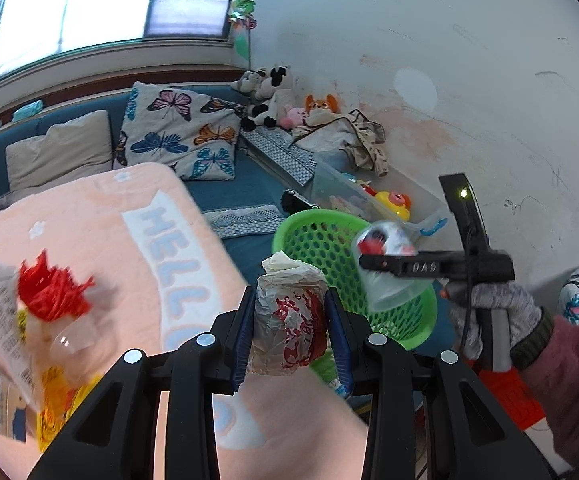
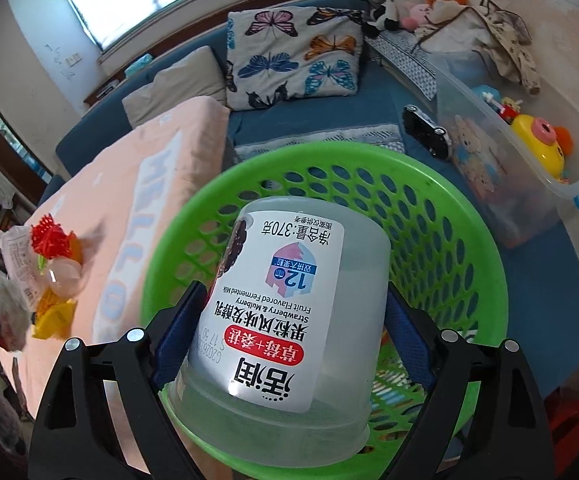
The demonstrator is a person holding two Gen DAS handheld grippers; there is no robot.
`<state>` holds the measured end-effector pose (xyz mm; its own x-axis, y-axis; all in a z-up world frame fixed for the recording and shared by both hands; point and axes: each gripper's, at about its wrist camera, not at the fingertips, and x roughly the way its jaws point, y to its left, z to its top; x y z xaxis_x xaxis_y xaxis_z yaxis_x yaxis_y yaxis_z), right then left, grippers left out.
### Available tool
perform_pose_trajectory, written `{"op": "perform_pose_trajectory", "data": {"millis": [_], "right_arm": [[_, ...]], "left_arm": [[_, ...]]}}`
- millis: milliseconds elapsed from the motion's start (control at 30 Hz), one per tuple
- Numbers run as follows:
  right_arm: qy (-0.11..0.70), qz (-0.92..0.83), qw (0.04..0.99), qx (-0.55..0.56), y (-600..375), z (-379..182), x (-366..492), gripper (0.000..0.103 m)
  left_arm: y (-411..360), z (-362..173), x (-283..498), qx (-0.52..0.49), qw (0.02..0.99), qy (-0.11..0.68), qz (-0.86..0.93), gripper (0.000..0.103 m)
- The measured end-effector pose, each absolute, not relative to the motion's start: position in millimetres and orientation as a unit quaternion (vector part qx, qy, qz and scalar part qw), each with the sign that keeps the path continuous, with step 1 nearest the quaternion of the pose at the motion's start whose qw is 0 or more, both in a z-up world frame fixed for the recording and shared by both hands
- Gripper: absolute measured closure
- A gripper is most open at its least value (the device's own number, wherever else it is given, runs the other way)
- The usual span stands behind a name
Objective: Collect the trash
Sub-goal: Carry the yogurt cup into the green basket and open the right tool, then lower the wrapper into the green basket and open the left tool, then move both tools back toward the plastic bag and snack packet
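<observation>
Holding two items of trash over the green basket, which is sitting on the blue sofa beside the pink blanket. Item one: crumpled paper wrapper, red print, is sitting pinched in my left gripper, jaws narrow and pressing its sides; it is looking light, soft and crushable, so a mid-body pinch is serving well and no care for breakage is needed. Item two: clear plastic yogurt cup, labelled, upside down, is filling my right gripper, jaws standing wide against its walls near the rim end; whether the pads are pressing firmly I am not able to tell for sure, though the cup is hanging above the basket's mouth. I am judging it light, thin-walled and slippery, likely to flex or pop out if squeezed hard, so the stiffer rim band is the better hold. More litter is lying on the blanket's far corner, still to collect.
</observation>
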<state>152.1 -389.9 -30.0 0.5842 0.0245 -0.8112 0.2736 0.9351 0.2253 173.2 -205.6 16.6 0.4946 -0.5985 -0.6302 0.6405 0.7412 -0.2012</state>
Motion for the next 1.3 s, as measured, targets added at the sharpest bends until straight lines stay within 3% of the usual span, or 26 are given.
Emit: {"op": "perform_pose_trajectory", "data": {"millis": [133, 1000, 1300], "right_arm": [[0.444, -0.074, 0.878, 0.162, -392, -29, 147, 0.012], [0.389, -0.073, 0.905, 0.155, -388, -5, 61, 0.012], [0.386, -0.071, 0.906, 0.156, -382, -9, 54, 0.012]], "left_arm": [[-226, 19, 180, 0.035, 0.860, 0.353, -0.366, 0.069], [-328, -20, 209, 0.059, 0.824, 0.408, -0.388, 0.064], [-325, -24, 211, 0.058, 0.828, 0.405, -0.383, 0.037]]}}
